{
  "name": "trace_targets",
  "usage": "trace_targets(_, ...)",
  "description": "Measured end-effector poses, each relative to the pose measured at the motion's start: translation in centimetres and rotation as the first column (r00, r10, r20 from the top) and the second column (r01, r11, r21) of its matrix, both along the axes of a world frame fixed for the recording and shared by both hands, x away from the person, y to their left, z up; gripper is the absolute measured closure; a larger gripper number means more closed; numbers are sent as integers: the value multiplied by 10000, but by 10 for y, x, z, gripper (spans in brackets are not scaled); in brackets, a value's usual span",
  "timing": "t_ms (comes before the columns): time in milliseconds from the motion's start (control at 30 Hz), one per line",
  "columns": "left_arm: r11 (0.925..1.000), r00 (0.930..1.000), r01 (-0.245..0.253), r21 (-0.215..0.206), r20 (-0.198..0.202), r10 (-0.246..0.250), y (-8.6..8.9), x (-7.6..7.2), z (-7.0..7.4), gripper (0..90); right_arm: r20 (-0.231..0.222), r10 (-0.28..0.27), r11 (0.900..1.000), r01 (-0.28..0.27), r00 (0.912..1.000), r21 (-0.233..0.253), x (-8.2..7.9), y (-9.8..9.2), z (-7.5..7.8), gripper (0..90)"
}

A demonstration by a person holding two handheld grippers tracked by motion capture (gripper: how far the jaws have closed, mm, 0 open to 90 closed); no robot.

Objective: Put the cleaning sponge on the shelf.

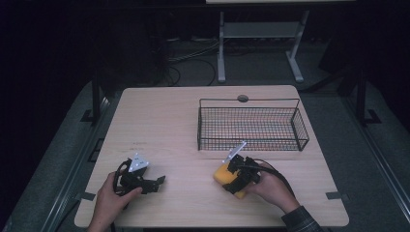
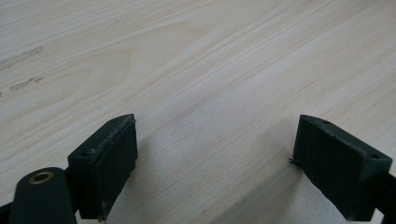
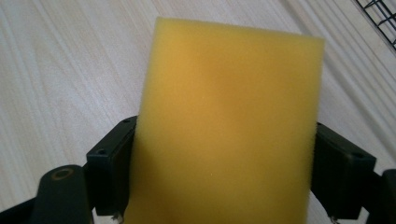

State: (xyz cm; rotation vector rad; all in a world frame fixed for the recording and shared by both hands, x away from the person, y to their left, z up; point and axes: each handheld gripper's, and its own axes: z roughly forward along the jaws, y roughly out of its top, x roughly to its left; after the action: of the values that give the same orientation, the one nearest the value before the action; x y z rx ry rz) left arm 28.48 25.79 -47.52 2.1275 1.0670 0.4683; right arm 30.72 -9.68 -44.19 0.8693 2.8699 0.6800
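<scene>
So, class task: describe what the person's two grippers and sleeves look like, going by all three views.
Both grippers are black with two blocky jaws. The left gripper carries a grey three-cornered plate on top; the right gripper has one too, and a black cable loops from it. Each gripper view shows a brass-ringed hole at lower left and small screw holes in the jaw tips. A dark checked sleeve covers the right forearm.

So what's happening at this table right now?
A person sits at a wooden table with a tool in each hand. The right tool has its jaws against both sides of a yellow sponge, near the table's front edge. A black wire basket stands just beyond it, with nothing visible inside. The left tool rests low over bare wood, jaws wide apart and holding nothing.
</scene>
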Motion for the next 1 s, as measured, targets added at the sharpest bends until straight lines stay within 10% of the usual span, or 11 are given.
trace_targets(1000, 10000, 10000, -26, -35, 10, 26, 0, 0, 0, 129, 354, -260, 9994, 252, 9990, 227, -1, -31, 32, 201)
